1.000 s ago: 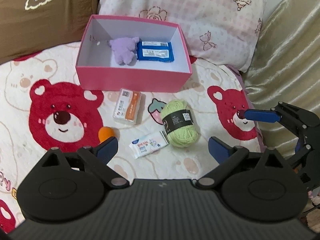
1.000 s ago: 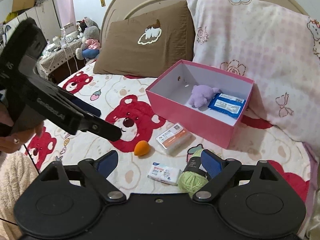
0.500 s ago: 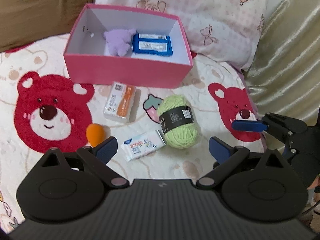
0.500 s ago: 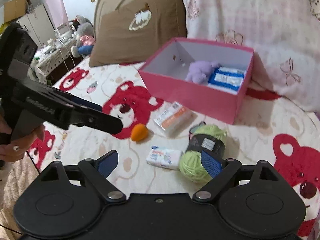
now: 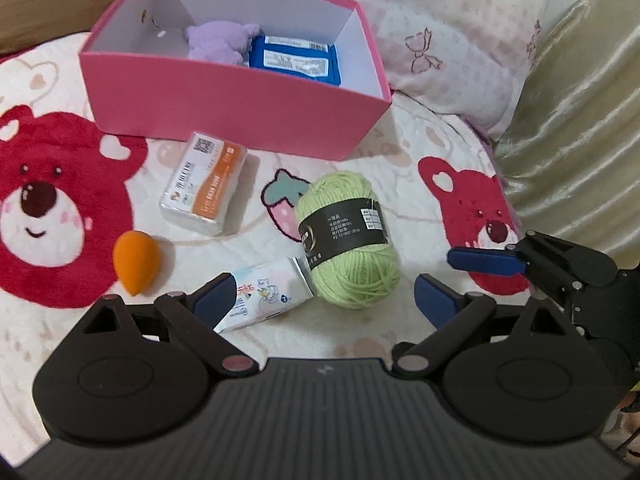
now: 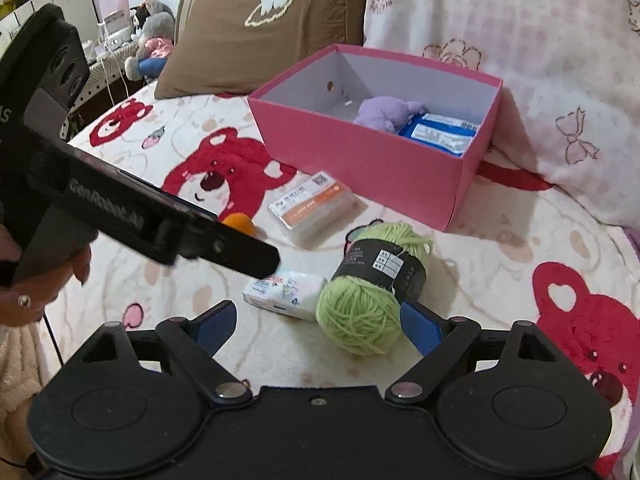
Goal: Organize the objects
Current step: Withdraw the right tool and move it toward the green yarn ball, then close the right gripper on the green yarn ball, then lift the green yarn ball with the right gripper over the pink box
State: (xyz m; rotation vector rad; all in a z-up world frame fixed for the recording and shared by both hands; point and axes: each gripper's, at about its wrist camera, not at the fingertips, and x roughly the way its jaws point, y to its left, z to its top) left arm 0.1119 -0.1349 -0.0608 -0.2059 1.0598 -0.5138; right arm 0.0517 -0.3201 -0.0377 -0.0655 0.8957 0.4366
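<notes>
A pink box (image 5: pixel 240 92) (image 6: pixel 360 160) on the bed holds a purple plush (image 5: pixel 220 40) (image 6: pixel 384 112) and blue packets (image 5: pixel 296 60) (image 6: pixel 440 134). In front lie an orange-white pack (image 5: pixel 204 188) (image 6: pixel 312 208), an orange sponge egg (image 5: pixel 136 262) (image 6: pixel 240 224), a small tissue pack (image 5: pixel 268 292) (image 6: pixel 286 294) and a green yarn ball (image 5: pixel 348 236) (image 6: pixel 376 288). My left gripper (image 5: pixel 324 300) is open just above the tissue pack and yarn. My right gripper (image 6: pixel 316 324) is open, close to the yarn, its right finger beside it.
A brown pillow (image 6: pixel 260 24) and a pink patterned pillow (image 6: pixel 520 40) lie behind the box. A gold cushion (image 5: pixel 580 120) is at the right. The bear-print blanket (image 5: pixel 60 208) covers the bed. Plush toys (image 6: pixel 148 40) and furniture stand beyond the bed's left side.
Both grippers have moved forward and down toward the objects. The yarn and tissue pack now lie close to the fingertips. Nothing was grasped.
</notes>
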